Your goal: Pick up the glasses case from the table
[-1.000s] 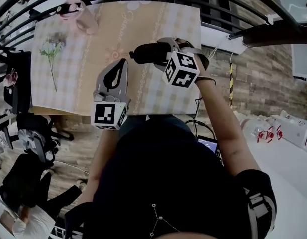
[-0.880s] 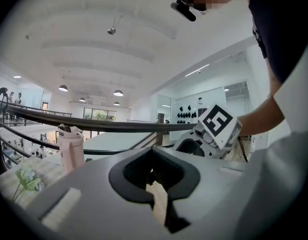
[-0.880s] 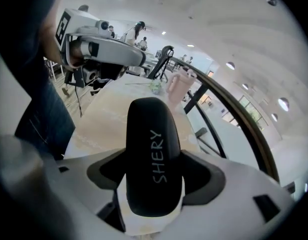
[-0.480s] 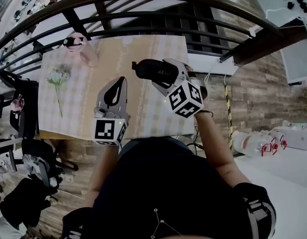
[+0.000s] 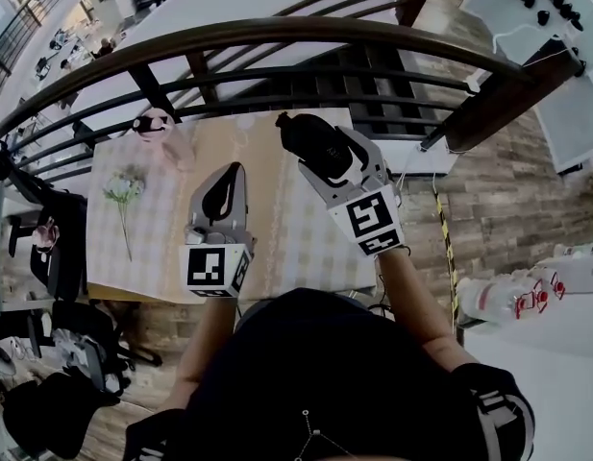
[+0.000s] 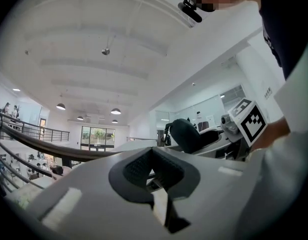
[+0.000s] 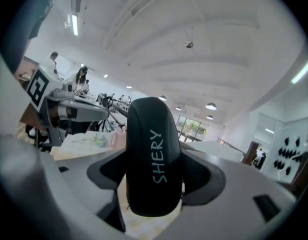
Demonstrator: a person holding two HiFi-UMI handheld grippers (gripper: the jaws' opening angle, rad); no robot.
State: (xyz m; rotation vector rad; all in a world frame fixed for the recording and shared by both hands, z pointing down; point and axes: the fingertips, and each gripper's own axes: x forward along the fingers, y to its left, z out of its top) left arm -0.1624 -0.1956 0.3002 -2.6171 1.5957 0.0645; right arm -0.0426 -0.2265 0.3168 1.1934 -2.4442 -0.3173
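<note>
The glasses case [image 5: 308, 140] is a black oval hard case with pale lettering on its lid. My right gripper [image 5: 322, 158] is shut on it and holds it in the air over the far right part of the checked table [image 5: 282, 248]. In the right gripper view the glasses case [image 7: 151, 159] stands on end between the pads of the right gripper [image 7: 154, 178]. My left gripper [image 5: 219, 188] hovers over the table's middle, shut with nothing in it. The left gripper view shows the left gripper [image 6: 154, 171] pointing upward, with the glasses case [image 6: 186, 134] off to its right.
A pink object [image 5: 160, 128] stands at the table's far left corner, and a flower stem [image 5: 123, 195] lies on the cloth nearby. A dark curved railing [image 5: 277, 36] runs just beyond the table. Black chairs [image 5: 46, 248] crowd the left side.
My right gripper has swung the case from lying across the table to pointing away from me, higher up. The left gripper has hardly moved. The head view has tilted forward.
</note>
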